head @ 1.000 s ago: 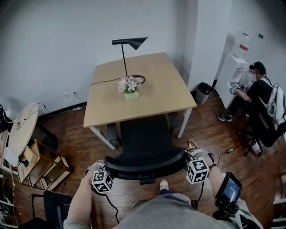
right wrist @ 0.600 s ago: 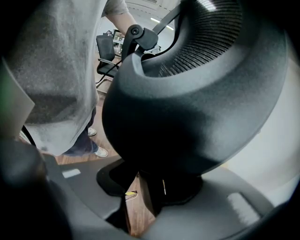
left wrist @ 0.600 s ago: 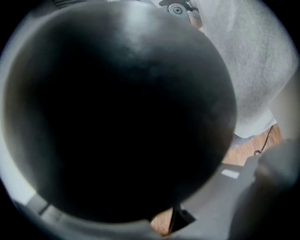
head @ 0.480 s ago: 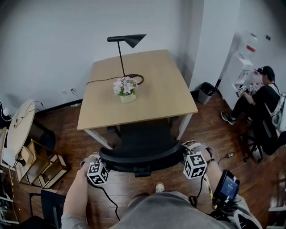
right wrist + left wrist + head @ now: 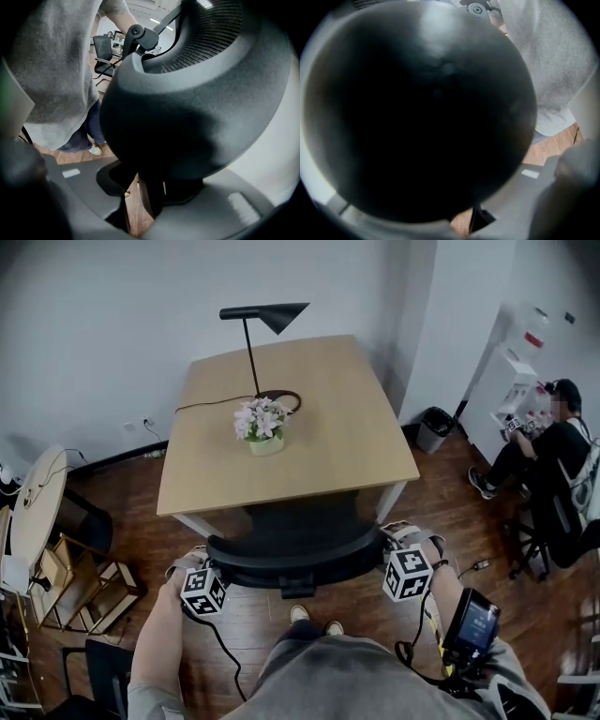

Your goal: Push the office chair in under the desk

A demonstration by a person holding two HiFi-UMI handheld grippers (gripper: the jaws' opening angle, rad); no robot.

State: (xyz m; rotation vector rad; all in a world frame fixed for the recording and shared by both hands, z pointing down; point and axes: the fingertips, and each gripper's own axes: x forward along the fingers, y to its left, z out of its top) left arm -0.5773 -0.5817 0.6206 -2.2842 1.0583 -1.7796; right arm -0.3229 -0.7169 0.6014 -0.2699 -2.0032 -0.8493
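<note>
The black office chair (image 5: 292,560) stands at the near edge of the light wooden desk (image 5: 319,437), its seat partly hidden under the desktop. My left gripper (image 5: 212,568) is clamped on the left end of the curved backrest and my right gripper (image 5: 385,551) on the right end. In the left gripper view the dark backrest (image 5: 422,117) fills the space between the grey jaws of the left gripper (image 5: 454,220). In the right gripper view the backrest's edge (image 5: 187,108) sits between the jaws of the right gripper (image 5: 140,206).
On the desk stand a black lamp (image 5: 265,319) and a pot of flowers (image 5: 260,426). A seated person (image 5: 553,451), a water dispenser (image 5: 511,381) and a bin (image 5: 433,432) are at the right. A round white table (image 5: 33,512) and wooden crates (image 5: 84,592) stand at the left.
The chair has rolled forward, further under the desk, and both grippers have gone forward with it on the backrest. The person's feet have stepped forward behind it.
</note>
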